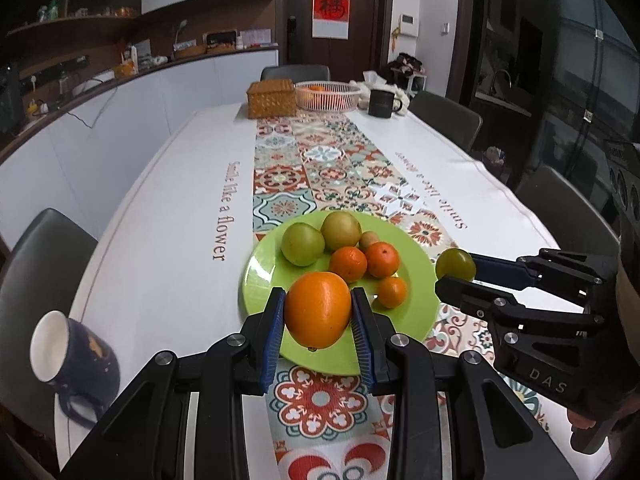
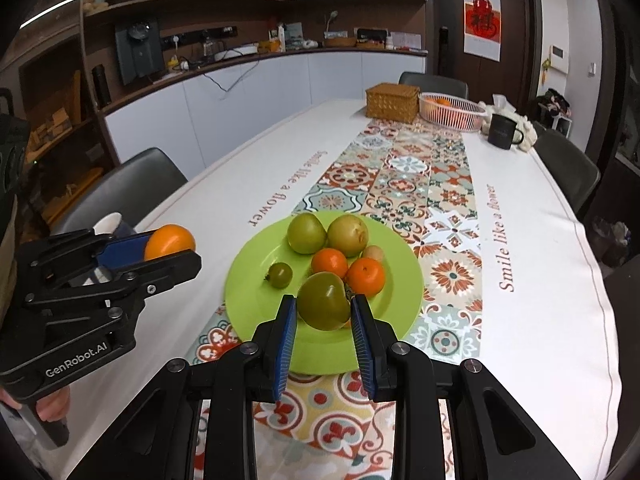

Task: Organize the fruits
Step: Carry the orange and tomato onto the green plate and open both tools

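Observation:
A green plate [image 1: 262, 280] [image 2: 248, 292] on the patterned runner holds two green fruits [image 1: 303, 245], small oranges [image 1: 348, 264], a small brown fruit [image 1: 369, 239] and a small green fruit [image 2: 279, 275]. My left gripper [image 1: 318, 312] is shut on a large orange [image 1: 318, 310] above the plate's near edge; it also shows in the right wrist view [image 2: 170, 242]. My right gripper [image 2: 324, 308] is shut on a green fruit [image 2: 324, 300], held at the plate's right side in the left wrist view [image 1: 456, 265].
A dark blue mug [image 1: 76, 364] stands at the near left. At the table's far end are a wicker box [image 1: 271, 98], a white basket [image 1: 327, 95] with oranges and a black mug [image 1: 382, 103]. Chairs surround the table.

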Tool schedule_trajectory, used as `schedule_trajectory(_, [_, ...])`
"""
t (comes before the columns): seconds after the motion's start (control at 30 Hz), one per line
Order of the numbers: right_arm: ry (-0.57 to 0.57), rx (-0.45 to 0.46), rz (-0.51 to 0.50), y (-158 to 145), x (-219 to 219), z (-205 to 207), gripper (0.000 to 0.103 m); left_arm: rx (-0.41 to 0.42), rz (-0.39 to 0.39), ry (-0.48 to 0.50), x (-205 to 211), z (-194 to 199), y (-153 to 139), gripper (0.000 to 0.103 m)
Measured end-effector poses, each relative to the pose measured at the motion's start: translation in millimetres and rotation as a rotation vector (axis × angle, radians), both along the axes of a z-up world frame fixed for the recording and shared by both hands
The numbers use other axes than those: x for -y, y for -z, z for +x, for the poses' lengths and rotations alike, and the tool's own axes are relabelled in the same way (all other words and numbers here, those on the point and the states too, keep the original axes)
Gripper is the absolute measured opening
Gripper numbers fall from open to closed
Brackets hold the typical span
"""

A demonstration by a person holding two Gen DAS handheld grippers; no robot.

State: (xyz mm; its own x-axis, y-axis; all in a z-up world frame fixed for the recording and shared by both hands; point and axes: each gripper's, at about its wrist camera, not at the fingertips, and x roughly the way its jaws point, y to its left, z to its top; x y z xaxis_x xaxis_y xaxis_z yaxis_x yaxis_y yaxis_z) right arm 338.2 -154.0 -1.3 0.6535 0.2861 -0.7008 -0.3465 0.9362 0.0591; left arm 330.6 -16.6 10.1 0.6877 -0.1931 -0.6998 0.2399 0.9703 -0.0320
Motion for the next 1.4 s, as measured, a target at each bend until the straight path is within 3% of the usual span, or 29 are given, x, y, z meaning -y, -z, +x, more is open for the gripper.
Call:
schedule_trajectory(0.6, [-0.002,-0.103,0.001,48,-7,31,0.029,-0.108,0.020,0.024,2,35,51,0.033])
schedule_trajectory(0.7, [-0.002,-0.110,0.005,51,-7,32,0.030,-0.109,0.016,0.018,0,36,52,0.039])
schedule_trajectory(0.73, [0.000,-0.114,0.007,51,-7,33,0.034,-0.108,0.020,0.016,0,35,52,0.040])
schedule_trajectory(0.8, [0.008,-0.104,0.008,50,-5,31,0.045,-0.100,0.035,0.006,-2,32,51,0.040])
schedule_trajectory(0.9, [0.016,-0.087,-0.010,48,-4,25,0.046,-0.076,0.047,-0.013,-5,22,45,0.050])
schedule_trajectory(1.0, [0.027,-0.077,-0.012,45,-1,17,0.046,-0.050,0.056,-0.030,-7,10,37,0.052])
schedule_trajectory(1.1, [0.058,-0.050,-0.011,37,5,3,0.054,-0.022,0.065,-0.052,-8,-4,27,0.059])
schedule_trajectory(1.4, [0.103,0.044,0.014,2,17,-43,0.060,0.070,0.054,-0.082,-7,-53,-11,0.068])
